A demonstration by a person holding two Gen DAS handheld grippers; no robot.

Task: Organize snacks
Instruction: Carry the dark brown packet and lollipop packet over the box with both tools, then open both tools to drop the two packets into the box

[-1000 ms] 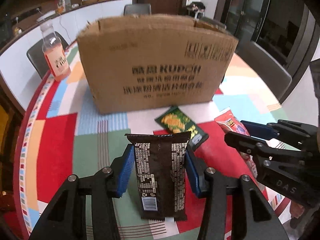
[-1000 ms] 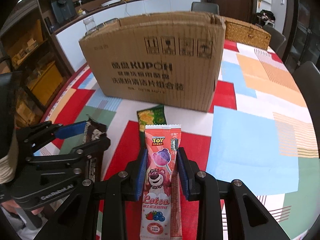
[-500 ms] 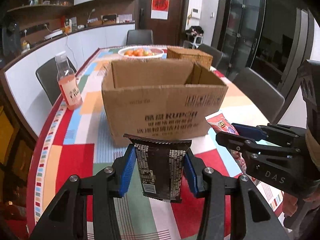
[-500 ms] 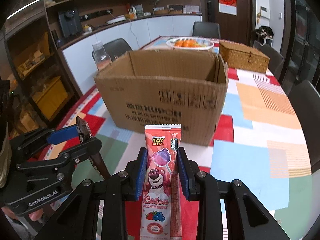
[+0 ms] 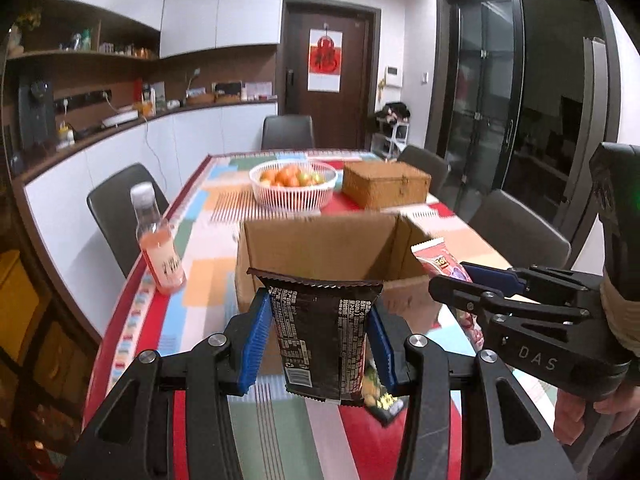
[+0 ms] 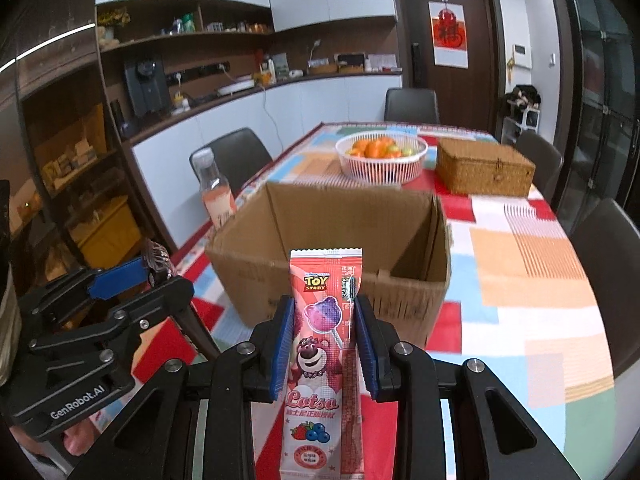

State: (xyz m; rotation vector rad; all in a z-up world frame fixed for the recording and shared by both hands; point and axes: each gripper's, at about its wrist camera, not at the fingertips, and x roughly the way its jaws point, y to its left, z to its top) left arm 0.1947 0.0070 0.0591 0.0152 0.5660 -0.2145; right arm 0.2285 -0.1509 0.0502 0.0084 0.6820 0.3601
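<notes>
My left gripper [image 5: 318, 336] is shut on a dark brown snack packet [image 5: 320, 332], held upright above the table in front of the open cardboard box [image 5: 320, 244]. My right gripper [image 6: 324, 340] is shut on a pink Lotso lollipop packet [image 6: 322, 356], also raised just short of the box [image 6: 332, 240]. Each gripper shows in the other's view: the right one [image 5: 472, 276] with the pink packet [image 5: 438, 258] to the right, the left one [image 6: 152, 268] at the left. A green snack packet [image 5: 380, 398] lies on the table under the brown packet.
A bottle of pink drink [image 5: 158, 244] stands left of the box. Behind the box are a white basket of fruit [image 5: 294, 184] and a wicker case [image 5: 386, 184]. Dark chairs [image 5: 516, 236] ring the patchwork tablecloth [image 6: 532, 280]. A hand [image 5: 576, 420] grips the right tool.
Both grippers have risen with their packets and tilted up, so the open top of the box and the far end of the table now show. Both grips are unchanged.
</notes>
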